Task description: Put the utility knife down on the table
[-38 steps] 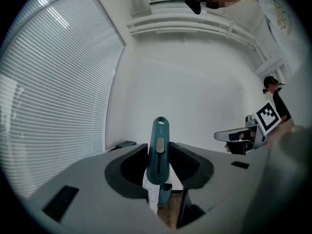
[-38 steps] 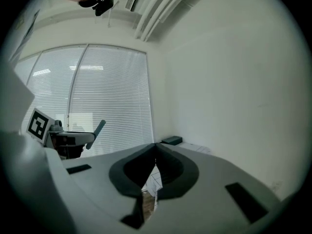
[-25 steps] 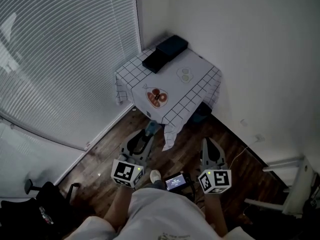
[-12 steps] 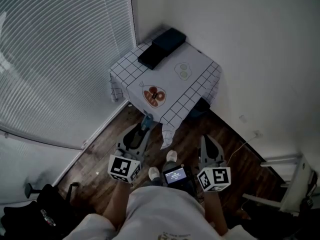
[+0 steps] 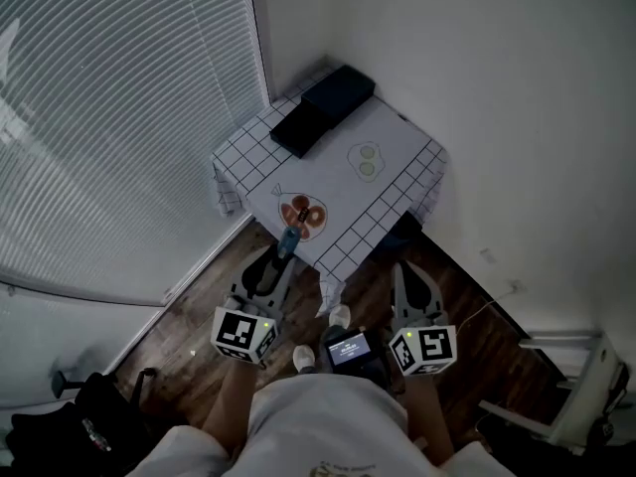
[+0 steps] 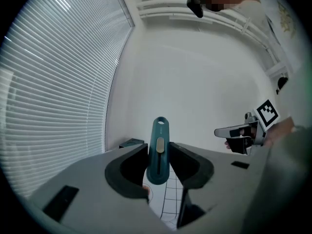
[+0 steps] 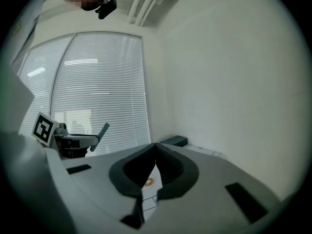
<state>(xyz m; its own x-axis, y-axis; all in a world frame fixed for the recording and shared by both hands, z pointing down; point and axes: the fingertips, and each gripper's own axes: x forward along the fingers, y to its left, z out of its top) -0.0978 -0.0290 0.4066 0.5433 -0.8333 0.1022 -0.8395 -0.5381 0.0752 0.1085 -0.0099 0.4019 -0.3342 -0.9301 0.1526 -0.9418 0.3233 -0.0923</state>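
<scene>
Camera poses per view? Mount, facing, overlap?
Head view: on the head, steeply down at the table; legs, forearms, left gripper, right gripper show.
Left gripper view: along its jaws, clamped on the utility knife, facing the white wall.
Right gripper view: along its shut, empty jaws, facing the blinds.
Shared: each gripper view shows the other gripper.

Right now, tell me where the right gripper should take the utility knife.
Probably the free loop end: the utility knife sticks out past the left gripper, which clamps its lower half. Bring the right gripper in from its own side.
</scene>
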